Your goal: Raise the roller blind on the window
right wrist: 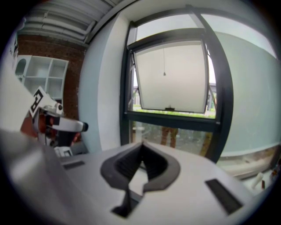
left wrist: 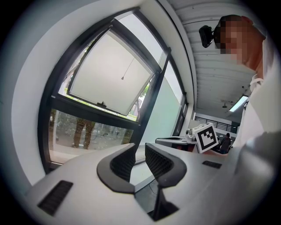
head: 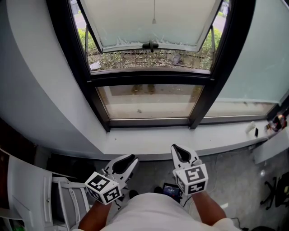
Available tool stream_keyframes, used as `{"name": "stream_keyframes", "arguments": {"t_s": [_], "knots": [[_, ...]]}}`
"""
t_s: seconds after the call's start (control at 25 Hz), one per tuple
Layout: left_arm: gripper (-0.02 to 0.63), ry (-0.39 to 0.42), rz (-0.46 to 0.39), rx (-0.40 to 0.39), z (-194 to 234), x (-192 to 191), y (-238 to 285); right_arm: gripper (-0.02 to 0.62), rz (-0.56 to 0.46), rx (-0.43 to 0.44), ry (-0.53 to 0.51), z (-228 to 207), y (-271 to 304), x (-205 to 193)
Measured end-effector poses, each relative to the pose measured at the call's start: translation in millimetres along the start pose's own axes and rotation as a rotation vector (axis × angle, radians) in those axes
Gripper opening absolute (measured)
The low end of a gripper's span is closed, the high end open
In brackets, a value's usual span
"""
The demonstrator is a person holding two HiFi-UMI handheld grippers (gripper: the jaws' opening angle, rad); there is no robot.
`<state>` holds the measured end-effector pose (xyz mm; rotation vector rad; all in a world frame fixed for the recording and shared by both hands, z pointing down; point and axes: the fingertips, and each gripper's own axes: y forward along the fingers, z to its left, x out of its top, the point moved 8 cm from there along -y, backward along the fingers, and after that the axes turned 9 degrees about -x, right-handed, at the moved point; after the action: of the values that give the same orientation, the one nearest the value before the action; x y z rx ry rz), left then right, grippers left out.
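The pale roller blind (head: 151, 20) covered the top window pane at twelve o'clock, perhaps a cord (head: 154, 12) down its middle, while the left gripper (head: 127, 162) at seven stood narrowly parted and empty and the right gripper (head: 181, 152) at five was closed on nothing.

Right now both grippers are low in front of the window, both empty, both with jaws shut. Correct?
Not quite: the left gripper has its jaws apart, as the left gripper view shows. The rest holds: the right gripper is shut, and both are empty and low in front of the window.
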<state>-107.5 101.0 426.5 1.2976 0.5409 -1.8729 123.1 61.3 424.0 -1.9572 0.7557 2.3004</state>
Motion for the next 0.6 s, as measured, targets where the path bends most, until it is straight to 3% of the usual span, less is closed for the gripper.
{"name": "stream_keyframes", "arguments": {"t_s": [0.6], "knots": [[0.087,-0.007,0.016,-0.011,-0.1,-2.3,4.1,0.023,-0.001,-0.012,-0.022,0.0,1.8,0.8]]}}
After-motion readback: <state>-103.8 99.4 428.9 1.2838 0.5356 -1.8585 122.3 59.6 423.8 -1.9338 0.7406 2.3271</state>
